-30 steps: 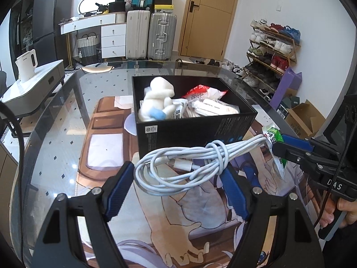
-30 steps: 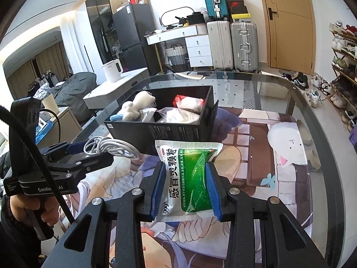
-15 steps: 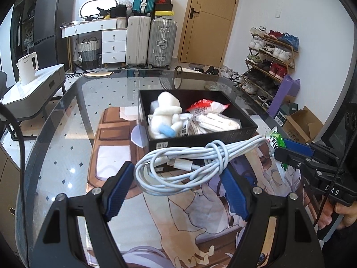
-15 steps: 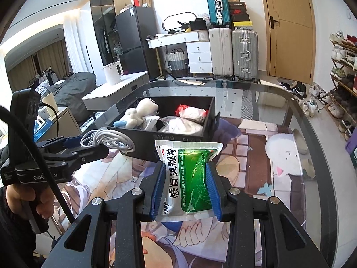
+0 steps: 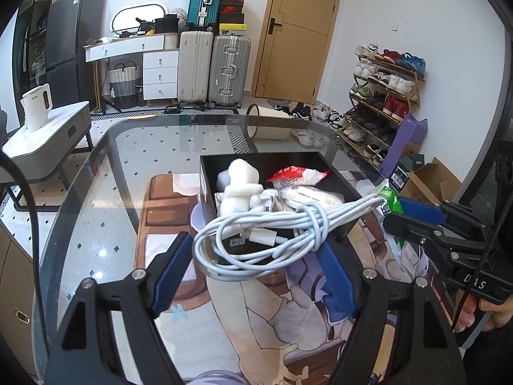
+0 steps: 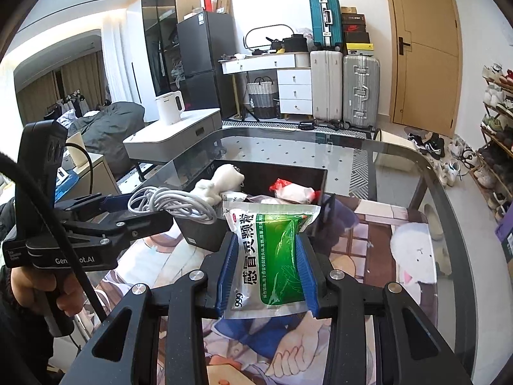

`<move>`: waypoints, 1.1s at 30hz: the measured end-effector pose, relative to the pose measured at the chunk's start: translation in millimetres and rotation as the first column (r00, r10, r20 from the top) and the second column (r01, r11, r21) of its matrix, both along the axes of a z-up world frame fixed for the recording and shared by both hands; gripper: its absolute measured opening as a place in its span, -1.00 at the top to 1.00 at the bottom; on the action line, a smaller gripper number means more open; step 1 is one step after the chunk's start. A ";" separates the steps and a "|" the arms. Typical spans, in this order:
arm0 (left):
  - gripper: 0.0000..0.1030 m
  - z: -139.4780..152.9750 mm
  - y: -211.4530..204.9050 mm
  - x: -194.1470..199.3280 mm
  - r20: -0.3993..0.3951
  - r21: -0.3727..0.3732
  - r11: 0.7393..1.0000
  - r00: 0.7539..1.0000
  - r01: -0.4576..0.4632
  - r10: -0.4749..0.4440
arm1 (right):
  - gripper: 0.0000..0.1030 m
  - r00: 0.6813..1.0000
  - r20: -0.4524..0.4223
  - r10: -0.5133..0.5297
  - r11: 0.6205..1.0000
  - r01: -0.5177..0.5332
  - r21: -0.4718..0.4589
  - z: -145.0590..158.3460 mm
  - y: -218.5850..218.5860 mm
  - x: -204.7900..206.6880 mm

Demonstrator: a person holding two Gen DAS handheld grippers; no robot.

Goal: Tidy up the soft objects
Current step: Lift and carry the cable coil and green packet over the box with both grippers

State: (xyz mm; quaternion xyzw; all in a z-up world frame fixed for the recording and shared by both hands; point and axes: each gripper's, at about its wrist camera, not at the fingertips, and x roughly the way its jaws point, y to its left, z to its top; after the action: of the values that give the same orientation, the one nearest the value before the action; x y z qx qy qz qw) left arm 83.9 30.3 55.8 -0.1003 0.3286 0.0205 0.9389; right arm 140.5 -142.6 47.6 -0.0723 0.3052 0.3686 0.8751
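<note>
My left gripper point(image 5: 253, 256) is shut on a coiled white cable point(image 5: 272, 234) and holds it above the near edge of the black box point(image 5: 275, 160); cable and gripper also show in the right wrist view point(image 6: 173, 202). My right gripper point(image 6: 267, 266) is shut on a green and white medicine packet point(image 6: 272, 256), raised just to the right of the box's near corner point(image 6: 205, 234). The box holds a white plush toy point(image 5: 239, 186), a red and white packet point(image 5: 295, 175) and other white packets.
The box stands on a glass table point(image 5: 96, 192) over a printed cartoon mat point(image 5: 256, 320). The right gripper's body point(image 5: 449, 234) is close on the right in the left wrist view. Suitcases, a shoe rack and a side table with a kettle stand beyond the table.
Both grippers have risen and moved forward toward the box. The cable now hangs over the box's near edge, and the packet is higher and nearer the box.
</note>
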 end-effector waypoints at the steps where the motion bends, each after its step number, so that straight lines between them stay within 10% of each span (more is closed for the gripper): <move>1: -0.51 1.4 1.0 0.8 0.004 0.001 1.000 1.000 0.000 0.000 | 0.29 1.000 -0.001 0.003 1.000 -0.003 0.000 0.4 1.6 0.6; 33: -0.51 -2.3 24.9 73.1 -0.012 -0.025 0.999 0.999 -0.042 0.042 | 0.29 0.999 -0.027 -0.023 1.000 0.023 -0.001 -1.0 40.2 72.5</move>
State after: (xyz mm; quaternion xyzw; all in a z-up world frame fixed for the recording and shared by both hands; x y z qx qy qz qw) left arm 156.9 55.1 53.5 -0.1191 0.3321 0.0365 0.9350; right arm 213.0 -102.3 46.6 -0.0638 0.3180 0.3594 0.8750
